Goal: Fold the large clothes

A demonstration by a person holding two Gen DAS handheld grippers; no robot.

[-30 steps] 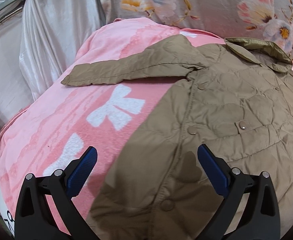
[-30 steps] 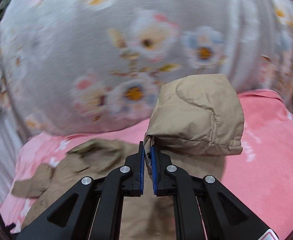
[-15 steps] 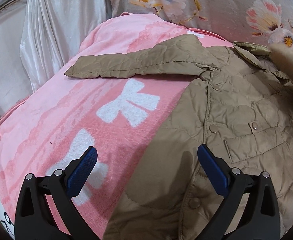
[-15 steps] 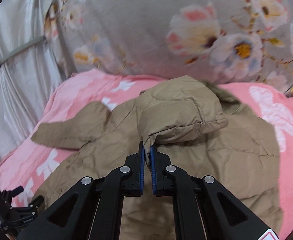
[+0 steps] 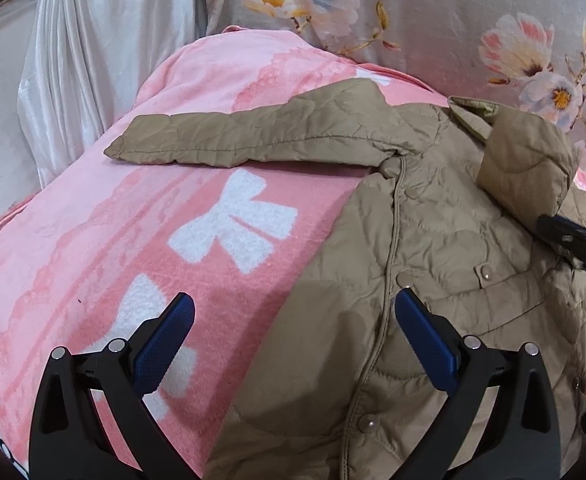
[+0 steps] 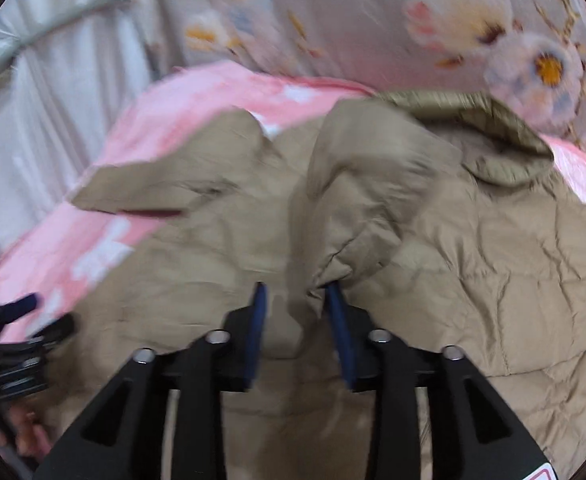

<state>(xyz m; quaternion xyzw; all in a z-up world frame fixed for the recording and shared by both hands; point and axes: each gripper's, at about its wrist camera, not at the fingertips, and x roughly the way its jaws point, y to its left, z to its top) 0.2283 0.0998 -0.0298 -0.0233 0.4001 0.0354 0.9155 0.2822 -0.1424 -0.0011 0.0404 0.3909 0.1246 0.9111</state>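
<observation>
While the left view shows the jacket (image 5: 433, 280) spread on the pink blanket (image 5: 93, 240) with one sleeve (image 5: 253, 136) stretched toward 10 o'clock, only the right view shows the other sleeve's cuff (image 6: 333, 272) at the right gripper (image 6: 297, 300). That gripper's jaws, clamped on the cuff a second ago, have just been opening; the cuff touches one pad only. The left gripper (image 5: 293, 320) hangs wide open, holding nothing.

Lighting is even, soft and moderately bright in both views, with no glare. The left wrist view is sharp; the left gripper (image 5: 293, 324) casts a faint shadow on the jacket (image 5: 433, 264). The right wrist view is motion-blurred throughout. Both fisheye frames bend strongly at the edges, with dark vignetted corners.
</observation>
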